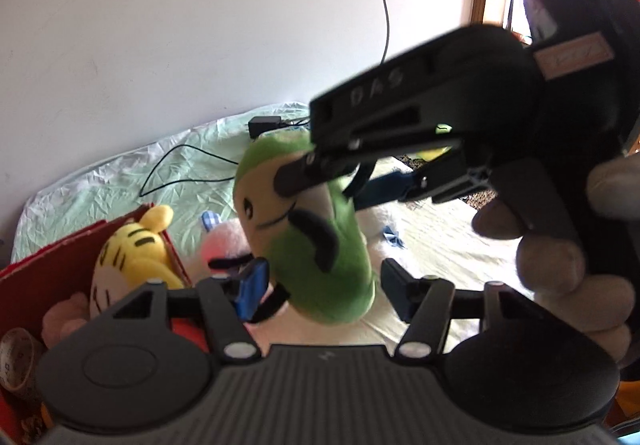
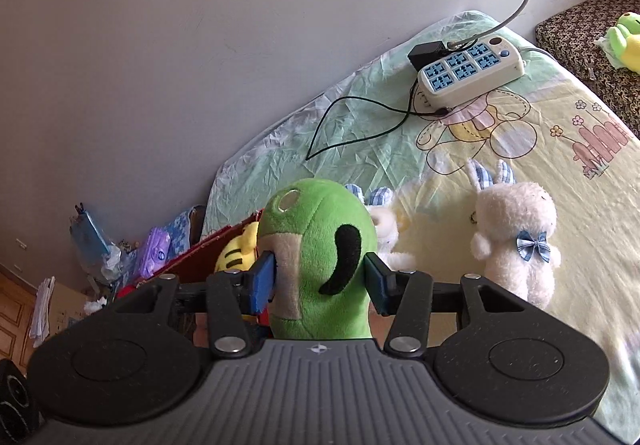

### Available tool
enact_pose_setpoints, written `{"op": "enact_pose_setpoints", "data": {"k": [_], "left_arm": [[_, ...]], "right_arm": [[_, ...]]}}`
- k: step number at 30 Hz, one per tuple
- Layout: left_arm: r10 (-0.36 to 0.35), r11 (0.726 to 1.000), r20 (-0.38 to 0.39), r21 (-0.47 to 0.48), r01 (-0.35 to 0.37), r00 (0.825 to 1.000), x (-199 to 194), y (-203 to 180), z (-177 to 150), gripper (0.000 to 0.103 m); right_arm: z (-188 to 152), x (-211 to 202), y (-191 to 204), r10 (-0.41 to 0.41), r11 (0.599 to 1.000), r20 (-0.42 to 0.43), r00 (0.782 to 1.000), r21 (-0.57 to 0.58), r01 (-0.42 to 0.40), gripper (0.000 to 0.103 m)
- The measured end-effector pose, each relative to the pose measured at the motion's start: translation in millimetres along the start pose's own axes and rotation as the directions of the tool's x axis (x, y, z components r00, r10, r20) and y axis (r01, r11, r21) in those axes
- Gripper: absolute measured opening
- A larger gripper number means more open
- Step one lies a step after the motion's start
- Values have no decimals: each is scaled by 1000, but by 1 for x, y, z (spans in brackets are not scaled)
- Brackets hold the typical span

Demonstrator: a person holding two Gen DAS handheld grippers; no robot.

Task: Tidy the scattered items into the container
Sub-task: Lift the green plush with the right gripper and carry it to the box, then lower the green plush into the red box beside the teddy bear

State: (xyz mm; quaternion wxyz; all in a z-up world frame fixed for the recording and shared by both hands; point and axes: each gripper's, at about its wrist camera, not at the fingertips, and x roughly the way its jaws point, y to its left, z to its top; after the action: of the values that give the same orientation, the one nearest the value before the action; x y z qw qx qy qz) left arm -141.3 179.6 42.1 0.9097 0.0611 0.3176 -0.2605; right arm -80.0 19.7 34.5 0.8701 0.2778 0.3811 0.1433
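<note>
My right gripper (image 2: pixel 320 279) is shut on a green plush toy (image 2: pixel 316 257) and holds it in the air beside the red box (image 2: pixel 208 257). In the left wrist view the same green plush (image 1: pixel 304 237) hangs from the right gripper (image 1: pixel 320 175), which reaches in from the upper right. My left gripper (image 1: pixel 320 285) is open and empty, its blue pads (image 1: pixel 252 289) just below and beside the plush. The red box (image 1: pixel 52 265) sits at the left and holds a yellow tiger plush (image 1: pixel 132 253). A white rabbit plush (image 2: pixel 516 233) lies on the bed.
A power strip (image 2: pixel 468 73) with a black adapter and thin black cable lies on the green-and-yellow sheet (image 2: pixel 520 165) near the wall. A second white plush (image 2: pixel 386 233) lies behind the green one. A tape roll (image 1: pixel 16 361) sits in the box. Clutter lies on the floor at the left (image 2: pixel 120 253).
</note>
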Motion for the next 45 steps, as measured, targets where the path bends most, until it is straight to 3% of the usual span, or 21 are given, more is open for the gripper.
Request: {"op": "enact_pose_setpoints", "data": {"k": [8, 12, 21, 25, 29, 37, 45], "left_arm": [[-2, 1000, 64, -17, 3, 998, -19, 25, 9, 55], [37, 999, 100, -18, -35, 994, -38, 39, 9, 55], [190, 977, 124, -118, -176, 974, -89, 99, -7, 54], [257, 958, 83, -157, -242, 963, -95, 124, -24, 55], [286, 940, 11, -195, -279, 958, -86, 148, -42, 55], [266, 925, -123, -248, -289, 956, -71, 182, -74, 55], [235, 921, -214, -262, -288, 948, -51, 205, -85, 55]], "right_arm": [[-8, -19, 35, 3, 1000, 117, 993, -14, -2, 51], [-11, -16, 56, 32, 999, 141, 989, -26, -28, 51], [-24, 24, 127, 176, 980, 71, 982, -105, -168, 51], [-37, 52, 151, 224, 968, 2, 974, -120, -223, 51], [-53, 83, 168, 216, 965, -65, 974, -140, -224, 51], [-78, 131, 186, 120, 969, -173, 978, -193, -153, 51], [-92, 157, 194, 33, 967, -226, 974, -239, -88, 51]]}}
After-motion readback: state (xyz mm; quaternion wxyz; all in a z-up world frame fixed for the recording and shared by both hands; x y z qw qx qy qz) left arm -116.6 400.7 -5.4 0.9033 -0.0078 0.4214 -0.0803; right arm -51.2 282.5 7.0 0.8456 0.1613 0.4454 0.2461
